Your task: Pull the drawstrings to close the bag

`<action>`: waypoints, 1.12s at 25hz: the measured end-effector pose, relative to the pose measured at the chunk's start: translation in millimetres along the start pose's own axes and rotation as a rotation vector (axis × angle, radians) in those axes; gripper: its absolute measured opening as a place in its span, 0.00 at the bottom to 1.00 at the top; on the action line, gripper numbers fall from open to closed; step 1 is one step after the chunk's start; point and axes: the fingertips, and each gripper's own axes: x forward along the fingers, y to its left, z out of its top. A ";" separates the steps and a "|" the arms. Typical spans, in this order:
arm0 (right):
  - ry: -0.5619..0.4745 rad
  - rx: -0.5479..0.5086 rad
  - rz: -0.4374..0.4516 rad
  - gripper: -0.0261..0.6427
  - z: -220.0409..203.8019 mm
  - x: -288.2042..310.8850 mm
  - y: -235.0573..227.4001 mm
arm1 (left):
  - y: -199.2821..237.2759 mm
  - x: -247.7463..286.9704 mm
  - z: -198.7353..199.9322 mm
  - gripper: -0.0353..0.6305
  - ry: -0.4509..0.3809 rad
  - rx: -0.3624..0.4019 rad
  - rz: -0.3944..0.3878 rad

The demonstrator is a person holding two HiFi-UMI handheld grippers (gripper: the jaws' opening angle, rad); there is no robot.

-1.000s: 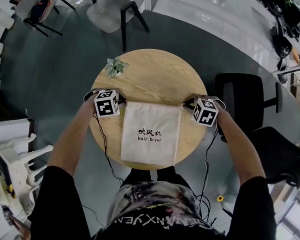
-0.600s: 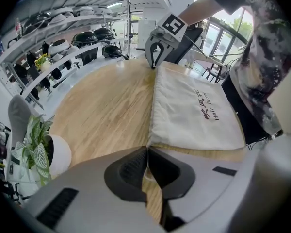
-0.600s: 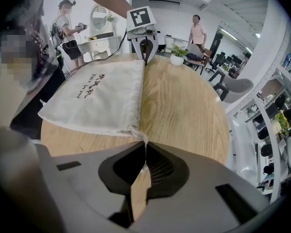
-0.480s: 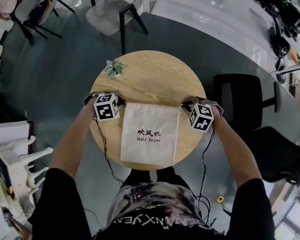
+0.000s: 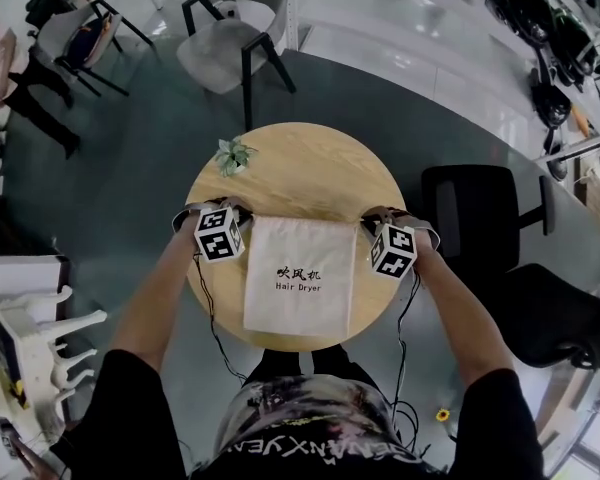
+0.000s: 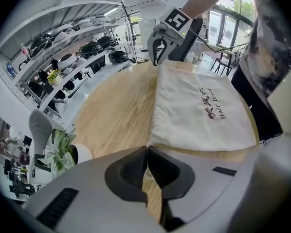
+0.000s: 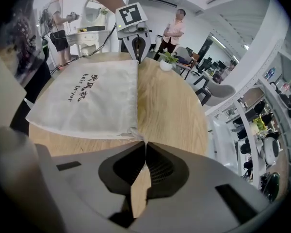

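Left tongs [image 6: 147, 148] and right tongs [image 7: 145, 142] clenched on drawstrings [image 7: 134, 131] at bag [image 5: 300, 273] far corners; I'd pull apart evenly, low.

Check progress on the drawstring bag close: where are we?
Done: left hand-held gripper and right hand-held gripper are shut at the top corners of the bag, apparently on the drawstring ends. In hand: that grip, nothing tightened. Left: the whole pull; the mouth lies flat on the table, full width, ungathered.
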 end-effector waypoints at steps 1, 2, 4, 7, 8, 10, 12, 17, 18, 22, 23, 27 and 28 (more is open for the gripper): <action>0.000 0.004 -0.010 0.05 1.2 -3.1 -1.8 | 1.1 -3.3 0.6 0.08 -0.002 -0.005 0.007; -0.002 0.008 -0.020 0.05 2.8 -6.6 -3.3 | 1.9 -7.1 1.4 0.08 -0.004 -0.011 0.013; -0.004 0.013 -0.035 0.05 6.5 -15.2 -5.2 | 1.6 -16.2 3.5 0.08 -0.007 -0.018 0.021; -0.006 0.021 -0.069 0.05 12.6 -30.1 -8.7 | 1.0 -32.3 8.7 0.08 -0.018 -0.021 0.039; -0.008 0.026 -0.086 0.05 15.3 -35.4 -11.4 | 2.8 -38.2 11.1 0.08 -0.026 -0.023 0.052; -0.017 0.036 -0.124 0.05 22.2 -47.1 -19.2 | 9.8 -51.6 17.2 0.08 -0.047 -0.035 0.088; -0.029 0.041 -0.163 0.05 30.9 -60.8 -30.4 | 20.2 -67.1 25.2 0.08 -0.066 -0.049 0.132; -0.065 0.043 -0.243 0.05 53.8 -99.0 -57.2 | 42.6 -107.1 43.3 0.08 -0.088 -0.056 0.231; -0.071 0.038 -0.257 0.05 57.8 -106.3 -61.9 | 47.1 -114.9 45.2 0.08 -0.089 -0.054 0.248; -0.084 0.014 -0.310 0.05 69.7 -130.0 -75.9 | 62.8 -144.1 50.1 0.08 -0.101 -0.062 0.305; -0.087 0.007 -0.324 0.05 72.6 -135.9 -79.9 | 66.6 -151.5 51.7 0.08 -0.103 -0.061 0.318; -0.101 -0.022 -0.386 0.05 87.1 -163.4 -100.0 | 82.7 -182.4 60.5 0.08 -0.110 -0.042 0.370; -0.106 -0.029 -0.402 0.05 91.2 -170.9 -105.5 | 87.2 -190.3 62.9 0.08 -0.112 -0.037 0.384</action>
